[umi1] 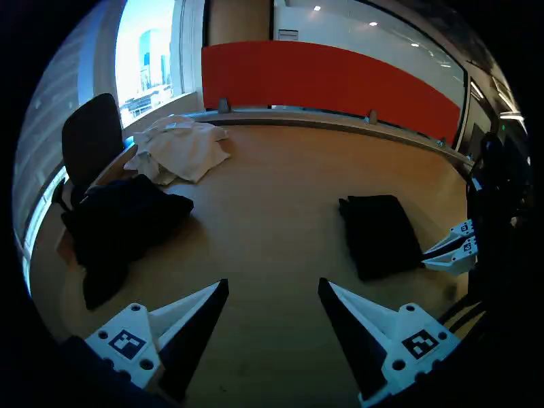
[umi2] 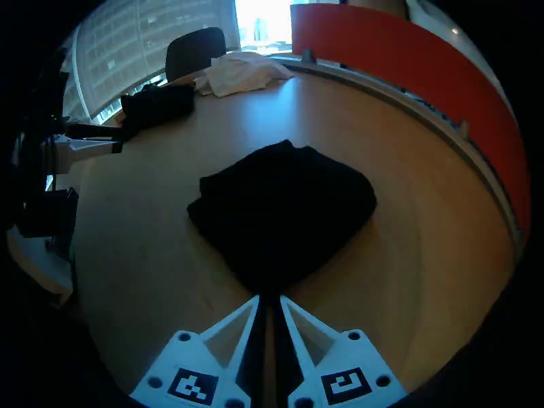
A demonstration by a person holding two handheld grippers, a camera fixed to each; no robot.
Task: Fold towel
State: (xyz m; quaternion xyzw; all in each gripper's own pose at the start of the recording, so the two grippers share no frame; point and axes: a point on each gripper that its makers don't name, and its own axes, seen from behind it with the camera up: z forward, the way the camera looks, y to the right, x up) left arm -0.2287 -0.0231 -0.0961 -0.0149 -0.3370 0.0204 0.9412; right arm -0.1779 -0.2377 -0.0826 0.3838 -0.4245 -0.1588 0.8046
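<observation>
The black towel (umi2: pixel 285 204) lies on the wooden table (umi2: pixel 421 224) as a compact, thick packet with several layers and rounded corners. We judge that the folding of this piece is all but finished. No loose flap or trailing corner shows. In the left gripper view it sits right of the middle of the table as a neat dark rectangle.

The right gripper (umi2: pixel 270 299) points straight at the packet's near edge, its tips at or just short of the cloth. Its fingers are drawn almost together, with only a slim gap between them. We cannot tell whether any cloth is nipped in that gap.

The left gripper (umi1: pixel 273 281) hovers over bare wood, well apart from the towel. Its fingers are spread wide and hold nothing.

Farther out, a dark heap (umi1: pixel 119 217) of unfolded cloth lies at the table's left side. A pile of white cloths (umi1: pixel 180 146) lies crumpled near the far corner, beside a chair (umi1: pixel 92 136). A red partition (umi1: pixel 326 78) runs along the far edge.

For this towel, we think little is left beyond perhaps squaring it. If the heaps belong to the job, they are not yet folded.
</observation>
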